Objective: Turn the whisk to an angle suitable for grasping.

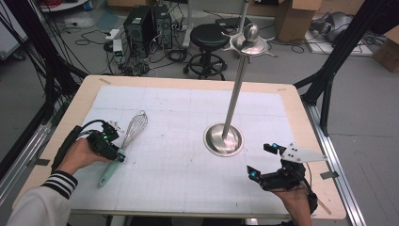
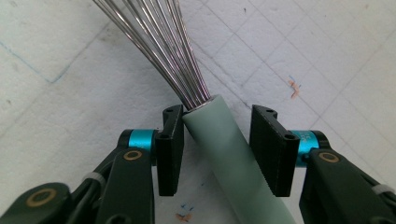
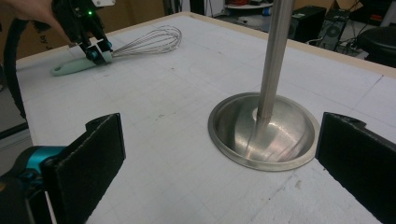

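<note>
Your left gripper [image 2: 217, 140] jaws straddle the whisk [image 2: 224, 154] handle crosswise, not yet clamped; right gripper [image 3: 219, 163] jaws released

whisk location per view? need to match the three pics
High view: whisk lies at left on the white mat, mint handle toward the person.
Left gripper view: centre, handle between the jaws, wires running up.
Right gripper view: top left, lying flat.
Shared landmark: the left hand-held gripper at the handle's wire end.

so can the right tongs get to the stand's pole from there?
Probably yes: the right tongs are open, and the mat between them and the pole is bare.
</note>
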A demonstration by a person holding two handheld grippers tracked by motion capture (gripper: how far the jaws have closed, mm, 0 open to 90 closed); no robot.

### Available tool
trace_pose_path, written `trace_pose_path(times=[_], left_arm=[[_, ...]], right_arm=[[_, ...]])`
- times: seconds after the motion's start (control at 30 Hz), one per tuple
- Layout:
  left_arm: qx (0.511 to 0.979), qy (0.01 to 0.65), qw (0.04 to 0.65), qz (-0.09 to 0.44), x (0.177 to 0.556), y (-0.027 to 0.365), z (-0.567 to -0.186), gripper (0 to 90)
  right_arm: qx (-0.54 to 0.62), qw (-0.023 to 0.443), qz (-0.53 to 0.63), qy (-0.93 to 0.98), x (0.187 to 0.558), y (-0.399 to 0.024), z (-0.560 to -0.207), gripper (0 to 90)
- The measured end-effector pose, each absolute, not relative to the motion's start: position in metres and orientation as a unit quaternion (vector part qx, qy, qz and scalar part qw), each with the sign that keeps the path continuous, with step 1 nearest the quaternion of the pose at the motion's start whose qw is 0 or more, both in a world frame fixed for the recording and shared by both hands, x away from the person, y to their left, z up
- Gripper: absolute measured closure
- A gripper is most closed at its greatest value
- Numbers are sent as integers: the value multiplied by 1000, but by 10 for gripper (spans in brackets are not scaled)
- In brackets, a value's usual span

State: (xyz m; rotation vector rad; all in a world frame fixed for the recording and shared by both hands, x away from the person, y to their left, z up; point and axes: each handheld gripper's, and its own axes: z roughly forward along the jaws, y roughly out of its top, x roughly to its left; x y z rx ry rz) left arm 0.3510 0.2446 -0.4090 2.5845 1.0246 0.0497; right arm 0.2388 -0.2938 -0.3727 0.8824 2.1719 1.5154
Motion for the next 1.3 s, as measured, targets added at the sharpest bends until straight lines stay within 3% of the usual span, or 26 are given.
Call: trace_pose_path(times=[0.3, 0.53, 1.3], left_arm=[[916, 362, 170, 30, 348, 242, -407, 674], [920, 351, 169, 47, 345, 241, -407, 694], [940, 188, 281, 38, 317, 228, -350, 695]], right_arm=[[313, 173, 534, 766, 239, -294, -372, 5], [310, 174, 535, 767, 239, -293, -372, 5], [300, 169, 536, 771, 236, -295, -369, 5]])
